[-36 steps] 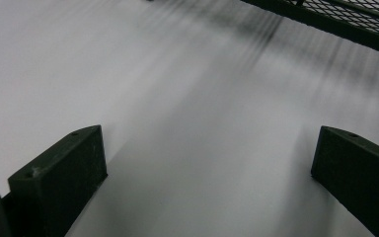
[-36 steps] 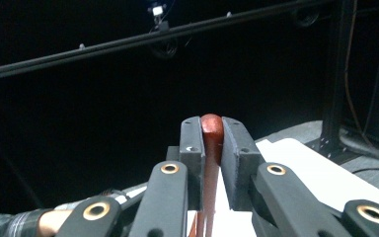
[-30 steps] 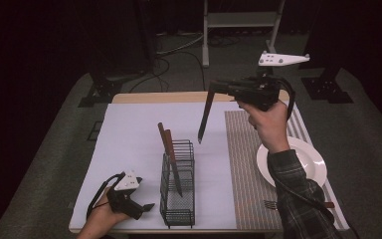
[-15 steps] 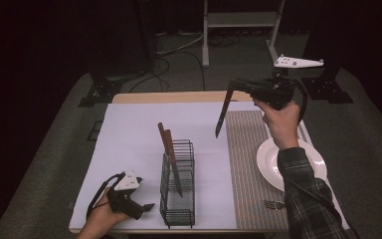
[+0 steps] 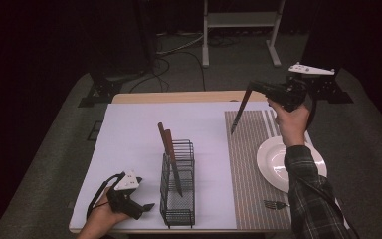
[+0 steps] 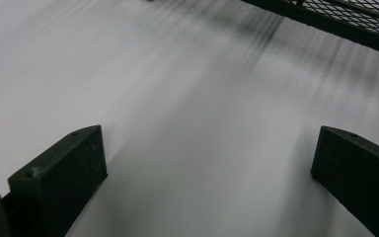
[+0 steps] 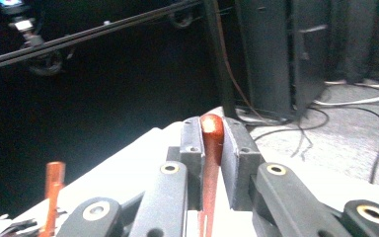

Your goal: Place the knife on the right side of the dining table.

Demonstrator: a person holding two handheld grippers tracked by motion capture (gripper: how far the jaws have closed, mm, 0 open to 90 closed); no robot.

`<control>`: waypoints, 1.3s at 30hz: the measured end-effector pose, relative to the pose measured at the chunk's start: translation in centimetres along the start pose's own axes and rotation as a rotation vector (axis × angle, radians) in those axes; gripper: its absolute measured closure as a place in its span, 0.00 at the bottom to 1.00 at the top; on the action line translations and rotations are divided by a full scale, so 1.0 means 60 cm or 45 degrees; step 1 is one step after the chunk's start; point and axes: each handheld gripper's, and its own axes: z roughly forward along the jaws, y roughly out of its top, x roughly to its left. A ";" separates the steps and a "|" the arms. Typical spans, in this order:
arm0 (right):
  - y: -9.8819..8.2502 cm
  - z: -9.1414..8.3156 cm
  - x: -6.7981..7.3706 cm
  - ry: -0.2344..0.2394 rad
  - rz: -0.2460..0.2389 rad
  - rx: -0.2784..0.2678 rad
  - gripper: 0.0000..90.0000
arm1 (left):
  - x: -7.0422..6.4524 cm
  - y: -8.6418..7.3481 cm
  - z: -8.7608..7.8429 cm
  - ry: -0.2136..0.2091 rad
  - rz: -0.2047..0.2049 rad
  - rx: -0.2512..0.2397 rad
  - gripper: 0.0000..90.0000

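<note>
Across the middle of the high view lies the tabletop [image 5: 129,134] under a white sheet, its far wooden edge showing at the top. At the right of it a striped placemat [image 5: 251,164] runs from the far edge to the near one. On the mat's right part sits a white plate [image 5: 273,162], partly hidden by the person's plaid sleeve [image 5: 313,199]. In the lower middle of the frame stands a black wire caddy [image 5: 178,196], upright, with two brown-handled knives [image 5: 168,144] leaning in it, handles up and tilted toward the upper left. In the upper right, the right gripper [image 5: 252,87] is held above the mat's far end; its jaws are closed on the handle of a knife [image 5: 239,112], which hangs slanting downward, the tip over the mat but apart from it. In the right gripper view the same jaws clamp the reddish-brown handle [image 7: 210,148] from both sides. In the lower left, the left gripper [image 5: 146,206] rests low on the white sheet just beside the caddy's near left corner; the left gripper view shows its jaws spread wide with nothing between them and the caddy's mesh at the upper right. Near the mat's bottom edge lies a small dark fork [image 5: 274,203].
</note>
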 end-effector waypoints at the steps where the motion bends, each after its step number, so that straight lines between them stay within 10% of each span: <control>1: -0.004 -0.002 -0.008 -0.015 0.013 -0.004 0.89 | 0.000 0.000 0.000 0.000 0.001 0.000 0.00; 25: -0.089 -0.007 -0.133 -0.229 0.198 -0.014 0.89 | 0.000 0.000 0.000 -0.001 -0.002 0.000 0.00; 39: -0.100 -0.021 -0.148 -0.240 0.203 -0.019 0.88 | 0.000 0.000 0.000 -0.001 -0.002 0.000 0.00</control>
